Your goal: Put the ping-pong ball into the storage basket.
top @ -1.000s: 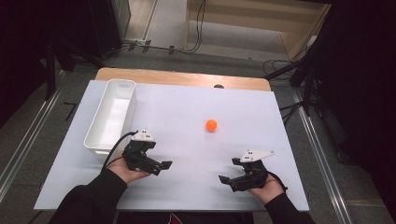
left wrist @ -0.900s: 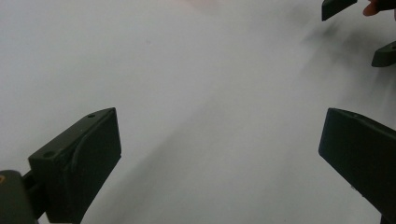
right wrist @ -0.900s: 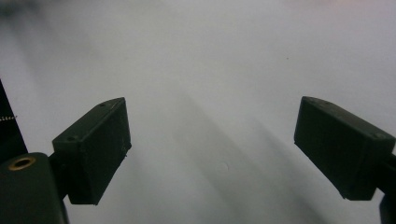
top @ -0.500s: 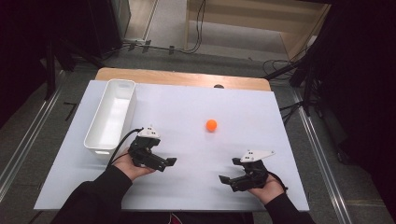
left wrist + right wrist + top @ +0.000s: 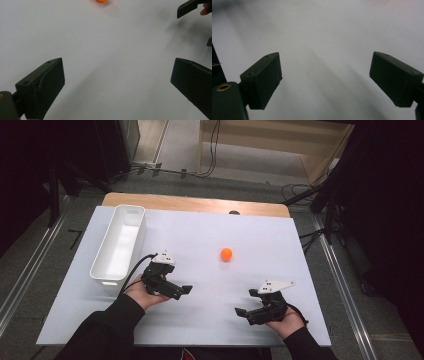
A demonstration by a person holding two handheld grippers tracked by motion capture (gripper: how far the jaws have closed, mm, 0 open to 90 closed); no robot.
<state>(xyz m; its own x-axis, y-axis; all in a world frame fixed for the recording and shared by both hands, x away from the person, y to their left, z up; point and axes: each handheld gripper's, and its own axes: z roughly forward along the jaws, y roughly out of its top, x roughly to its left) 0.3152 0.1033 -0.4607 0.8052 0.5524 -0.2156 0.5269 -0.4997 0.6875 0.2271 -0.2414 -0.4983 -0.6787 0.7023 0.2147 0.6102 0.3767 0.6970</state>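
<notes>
While both tools rest spread and empty on the white worktop, the left tool seems to be starting toward the orange ball lying mid-worktop, well apart, with the right tool idle; next comes straddling it.

A white table top carries just two things here. The orange ball sits out in the open middle, and well off to the ball's left the long white bin lies along the table's edge.
</notes>
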